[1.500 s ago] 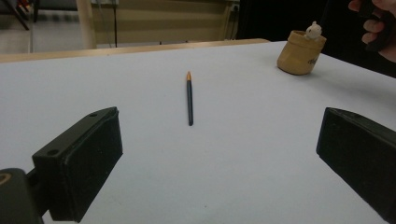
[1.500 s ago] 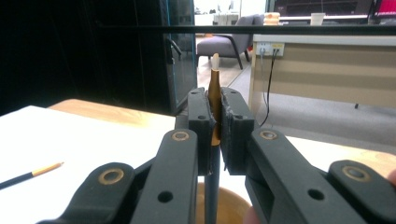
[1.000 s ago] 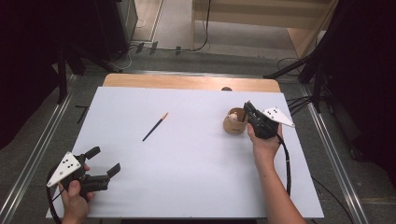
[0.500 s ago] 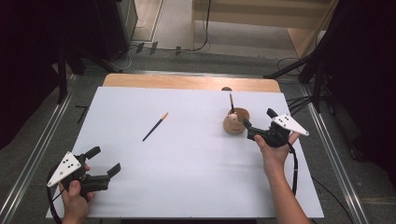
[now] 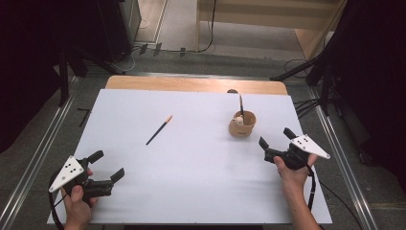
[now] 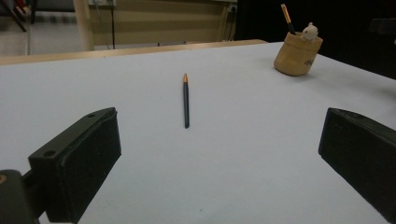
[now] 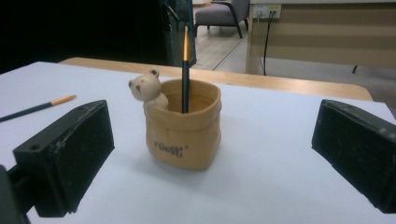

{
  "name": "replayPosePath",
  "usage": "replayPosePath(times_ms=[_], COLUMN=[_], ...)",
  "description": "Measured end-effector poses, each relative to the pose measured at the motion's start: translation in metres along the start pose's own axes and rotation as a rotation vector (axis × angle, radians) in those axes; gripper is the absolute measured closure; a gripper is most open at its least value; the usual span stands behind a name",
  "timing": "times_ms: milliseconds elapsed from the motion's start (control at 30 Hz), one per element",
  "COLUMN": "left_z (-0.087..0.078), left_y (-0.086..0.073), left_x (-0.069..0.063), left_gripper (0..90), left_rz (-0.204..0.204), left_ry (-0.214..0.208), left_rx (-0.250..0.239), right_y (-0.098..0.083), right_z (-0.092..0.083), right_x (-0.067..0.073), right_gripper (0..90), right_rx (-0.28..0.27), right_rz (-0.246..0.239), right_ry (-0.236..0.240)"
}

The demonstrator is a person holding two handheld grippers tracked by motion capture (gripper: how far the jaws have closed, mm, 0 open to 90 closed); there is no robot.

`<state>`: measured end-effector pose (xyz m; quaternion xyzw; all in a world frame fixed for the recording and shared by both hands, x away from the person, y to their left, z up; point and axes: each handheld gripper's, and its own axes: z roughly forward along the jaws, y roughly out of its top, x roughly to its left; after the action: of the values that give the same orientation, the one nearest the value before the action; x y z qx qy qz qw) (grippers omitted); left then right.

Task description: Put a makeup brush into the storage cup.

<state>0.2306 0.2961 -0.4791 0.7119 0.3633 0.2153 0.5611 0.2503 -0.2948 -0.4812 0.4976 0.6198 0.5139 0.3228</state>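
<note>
Right hand-held gripper (image 5: 276, 143) back, open — cup's pencil (image 7: 185, 70) upright, tip down.

Lab-like recording room: white-topped wooden table (image 5: 191, 177), black curtains (image 5: 28, 57), metal floor rails (image 5: 38, 153), loose black cables (image 5: 306, 103), grey upholstered chair (image 7: 224, 11)

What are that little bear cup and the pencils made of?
The cup looks like glazed ceramic or resin, tan and smooth, moulded like a folded sack with a pale bear on its rim. The pencil in it and the loose pencil look like painted wood: dark matte shafts, orange ends.
</note>
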Motion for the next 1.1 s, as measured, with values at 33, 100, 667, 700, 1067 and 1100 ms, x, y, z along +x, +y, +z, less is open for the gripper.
replayPosePath(times_ms=[33, 100, 667, 700, 1067, 1100], left_z=[0.000, 0.000, -0.001, -0.001, 0.001, 0.002], left_y=[0.000, 0.000, 0.001, 0.001, 0.008, 0.010], left_x=[0.000, 0.000, -0.001, -0.001, -0.005, -0.006], left_gripper=[0.0, 0.0, 0.0, 0.0, 0.0, 0.0], left_rz=[0.000, 0.001, -0.004, -0.003, -0.007, -0.005], left_ry=[0.000, 0.002, 0.003, 0.004, -0.005, -0.007], left_rx=[0.000, -0.001, -0.012, -0.014, -0.036, -0.036], right_y=[-0.002, -0.004, -0.023, -0.024, -0.026, -0.025], right_z=[-0.003, -0.010, -0.059, -0.063, -0.073, -0.073], right_x=[-0.001, -0.002, -0.010, -0.010, -0.014, -0.014], right_gripper=[0.0, 0.0, 0.0, 0.0, 0.0, 0.0], right_rx=[0.002, 0.008, 0.014, 0.016, 0.002, 0.001], right_rz=[0.001, 0.006, -0.003, 0.003, 0.003, 0.002], right_ry=[0.004, -0.002, 0.007, 0.006, 0.004, 0.004])
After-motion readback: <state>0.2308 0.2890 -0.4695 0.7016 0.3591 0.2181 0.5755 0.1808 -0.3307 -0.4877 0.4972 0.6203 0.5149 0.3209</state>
